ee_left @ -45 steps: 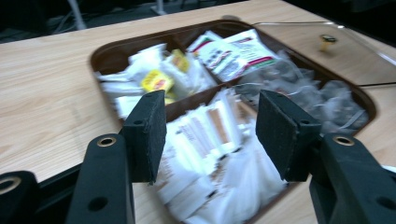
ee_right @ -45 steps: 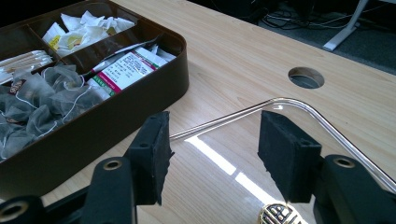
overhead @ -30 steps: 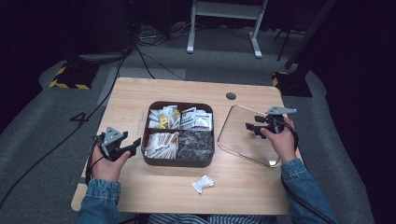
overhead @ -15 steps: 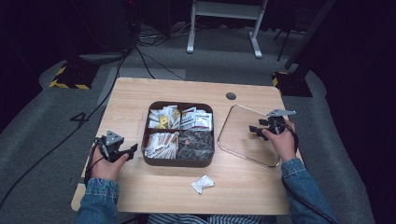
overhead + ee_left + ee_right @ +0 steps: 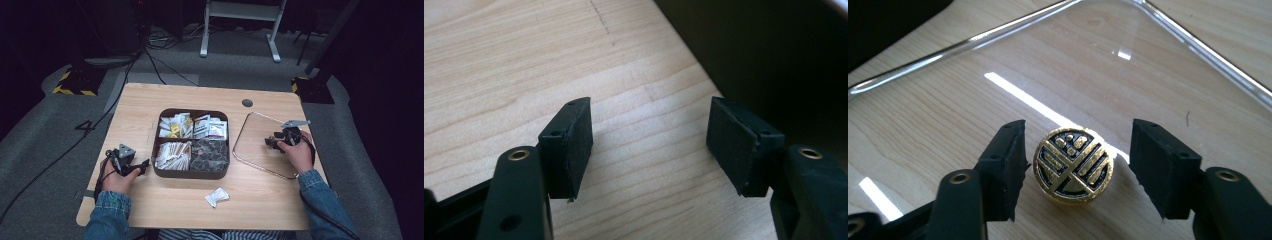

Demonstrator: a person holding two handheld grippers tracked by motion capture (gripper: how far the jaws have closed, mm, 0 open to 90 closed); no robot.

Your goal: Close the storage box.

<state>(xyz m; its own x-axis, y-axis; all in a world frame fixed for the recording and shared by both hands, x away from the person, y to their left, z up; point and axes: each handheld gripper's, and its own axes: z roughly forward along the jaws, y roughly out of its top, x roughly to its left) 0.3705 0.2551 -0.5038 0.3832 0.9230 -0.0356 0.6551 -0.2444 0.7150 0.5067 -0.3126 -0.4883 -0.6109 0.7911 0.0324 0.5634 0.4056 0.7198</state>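
Straddling the lid's gold knob (image 5: pixel 1073 166), right gripper (image 5: pixel 1075 167) jaws closing; lid (image 5: pixel 998 75) edges cropped.

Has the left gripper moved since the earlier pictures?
Yes. The left gripper has shifted toward the table's near edge, judged against the brown tray beside it.

Left gripper (image 5: pixel 649 145) fingers (image 5: pixel 571 145) spread apart above wooden table (image 5: pixel 499 60), beside dark tray (image 5: pixel 764 55).

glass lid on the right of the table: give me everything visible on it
The glass lid is a clear, rounded-square pane with a thicker rim, lying flat on the wooden table right of the brown tray. A round knob, gold with a black pattern, stands at its middle. The right gripper straddles the knob, jaws just closing, with small gaps to the pads on either side.
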